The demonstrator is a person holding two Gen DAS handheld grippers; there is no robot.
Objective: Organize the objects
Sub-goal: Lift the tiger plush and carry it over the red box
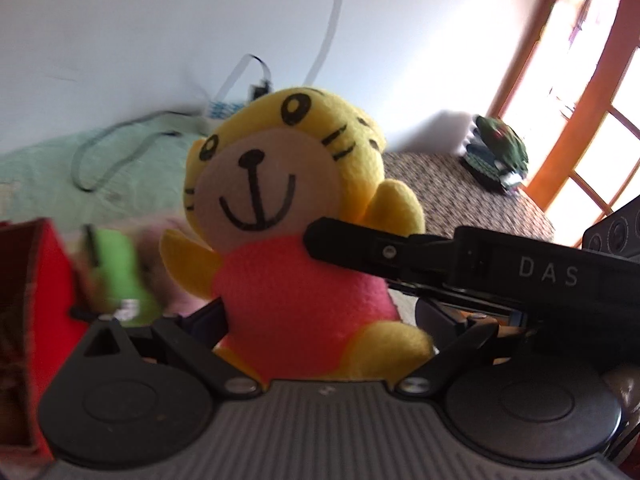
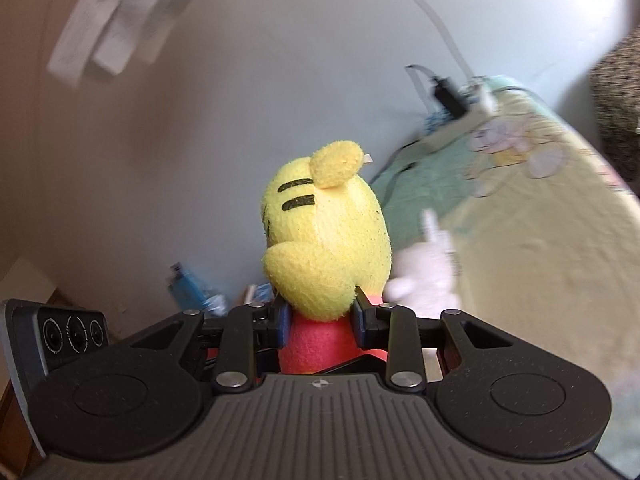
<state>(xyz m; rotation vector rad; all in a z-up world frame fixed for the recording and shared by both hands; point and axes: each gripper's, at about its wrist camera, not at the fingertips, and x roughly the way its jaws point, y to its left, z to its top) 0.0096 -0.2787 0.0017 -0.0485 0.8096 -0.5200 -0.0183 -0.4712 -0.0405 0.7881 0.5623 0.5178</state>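
The right gripper is clenched on the soft yellow plush tiger in a pink shirt, its two black fingers pinching the pink body just under the head, so the toy hangs in the air and not on any surface. The left gripper is spread wide around the same toy; its pads seem not to press the body, as if it only steadies or frames the tiger while the other carries it. From the left wrist the right gripper's finger reaches in at the tiger's neck. Just beside, a blurred red box stands, likely a place for sorting. Beyond lies the pale green bedspread with a grey cable, and farther off a green toy tank on a brown woven surface.
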